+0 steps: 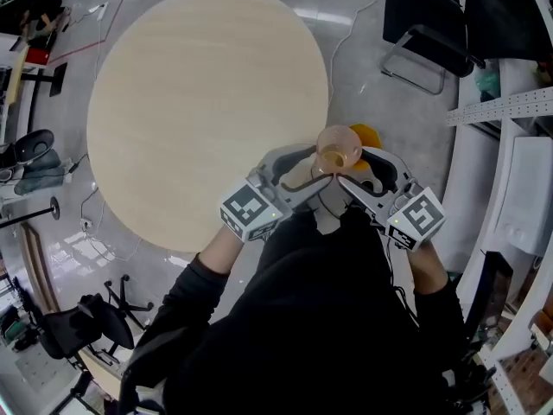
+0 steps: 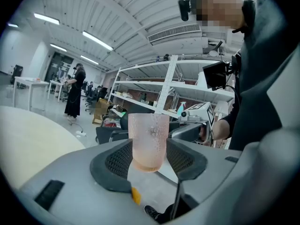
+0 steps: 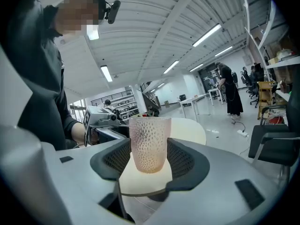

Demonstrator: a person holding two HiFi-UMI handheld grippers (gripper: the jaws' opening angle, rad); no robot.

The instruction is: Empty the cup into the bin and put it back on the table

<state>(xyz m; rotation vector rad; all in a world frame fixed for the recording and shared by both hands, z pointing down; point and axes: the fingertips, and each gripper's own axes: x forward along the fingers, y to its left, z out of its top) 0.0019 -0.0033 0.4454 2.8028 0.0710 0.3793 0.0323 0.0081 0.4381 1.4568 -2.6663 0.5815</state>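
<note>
Head view places the cup (image 1: 339,149) off the table (image 1: 199,102), clamped by left gripper (image 1: 309,166) and right gripper (image 1: 358,169) alike.

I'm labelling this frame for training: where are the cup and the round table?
cup (image 1: 339,149): head view, on its open mouth, seen from above.
round table (image 1: 199,93): head view, on the bare middle of its top.

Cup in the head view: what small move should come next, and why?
Probably shift the cup sideways over the table: it is upright, looks empty, sits clamped by both the left gripper and the right gripper, and hangs beyond the table's edge.
</note>
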